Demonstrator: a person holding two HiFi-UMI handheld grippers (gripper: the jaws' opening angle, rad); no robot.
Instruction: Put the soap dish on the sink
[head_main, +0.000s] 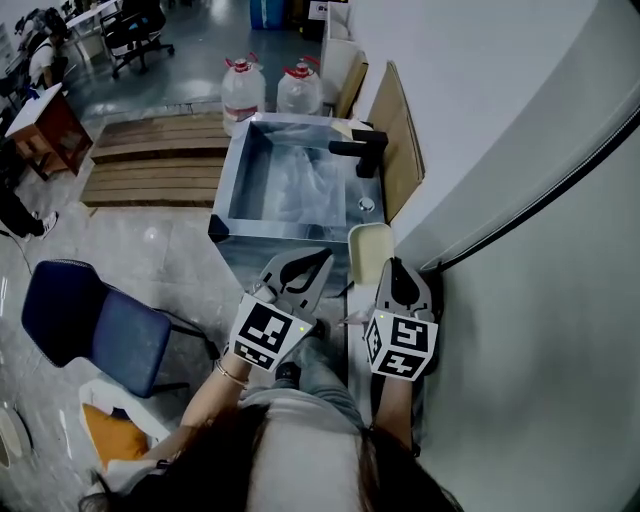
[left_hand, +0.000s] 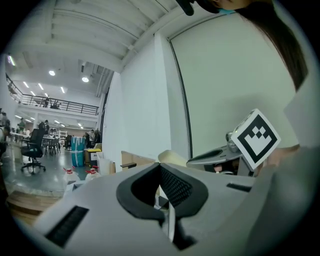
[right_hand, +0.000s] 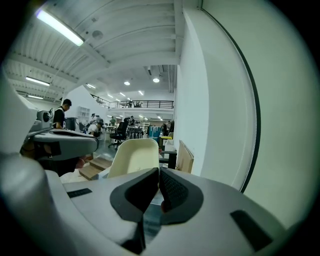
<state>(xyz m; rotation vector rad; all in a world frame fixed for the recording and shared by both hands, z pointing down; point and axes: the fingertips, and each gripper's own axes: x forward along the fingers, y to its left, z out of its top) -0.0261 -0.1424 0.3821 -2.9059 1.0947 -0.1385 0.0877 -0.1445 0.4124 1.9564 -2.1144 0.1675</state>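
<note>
Head view, looking steeply down. The right hand-held gripper (head_main: 392, 266) has its jaws clamped on the near edge of the cream soap dish (head_main: 368, 250), which is carried in the air, not yet set down. The dish projects straight ahead of the jaw tips. Its long axis runs away from the person, in line with the hand-held gripper and pointing at the metal sink (head_main: 232, 175).

In this view the far end of the dish lies just short of the sink's near right corner. The flat ledge that carries the black faucet (head_main: 360, 152) is directly beyond it. By this reading the coming move is a short forward reach along the dish's own axis, then a lowering onto that ledge.

Right gripper view: the dish (right_hand: 134, 156) rises beyond the closed jaws of the right hand-held gripper (right_hand: 158, 172).

The left hand-held gripper (head_main: 322, 258) hangs just beside the right one, on the basin side, jaws together on nothing. The left gripper view (left_hand: 160, 167) confirms this. The right hand is nearer the ledge and already has the load.
</note>
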